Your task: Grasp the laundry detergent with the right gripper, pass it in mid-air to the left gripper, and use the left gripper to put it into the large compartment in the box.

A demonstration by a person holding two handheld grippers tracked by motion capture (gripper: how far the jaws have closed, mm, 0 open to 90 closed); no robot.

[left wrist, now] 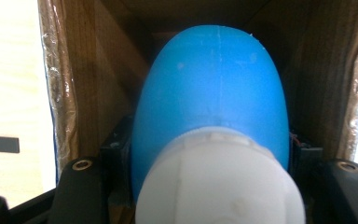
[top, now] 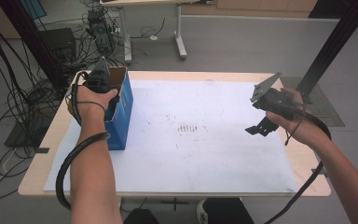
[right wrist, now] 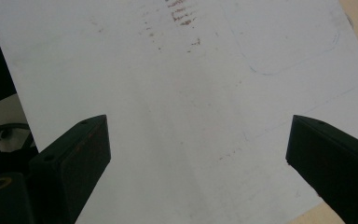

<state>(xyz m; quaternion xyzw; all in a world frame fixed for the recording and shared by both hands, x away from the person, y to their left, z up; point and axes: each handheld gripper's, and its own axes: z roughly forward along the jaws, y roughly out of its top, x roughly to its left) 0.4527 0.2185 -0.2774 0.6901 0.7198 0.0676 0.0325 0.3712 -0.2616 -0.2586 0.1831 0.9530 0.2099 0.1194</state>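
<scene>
A blue box (top: 123,116) with an open top and brown cardboard inner walls (left wrist: 88,70) stands at the left end of the table. My left gripper (top: 102,84) reaches down into its opening. Inside it, the jaws press on both sides of a blue rounded bottle (left wrist: 209,88) with a white ribbed cap (left wrist: 219,182), so my left gripper (left wrist: 209,149) is shut on it. My right gripper (top: 259,127) hovers over the right part of the white sheet (top: 191,140). Seen from its own camera, my right gripper (right wrist: 198,144) is open and holds nothing.
The white sheet (right wrist: 191,93) covers most of the wooden table (top: 310,165) and bears faint brown smudges (top: 189,127). Cables and black equipment (top: 60,44) lie on the floor at the left. A black frame post (top: 331,46) rises at the right, and another table's legs (top: 181,42) stand behind.
</scene>
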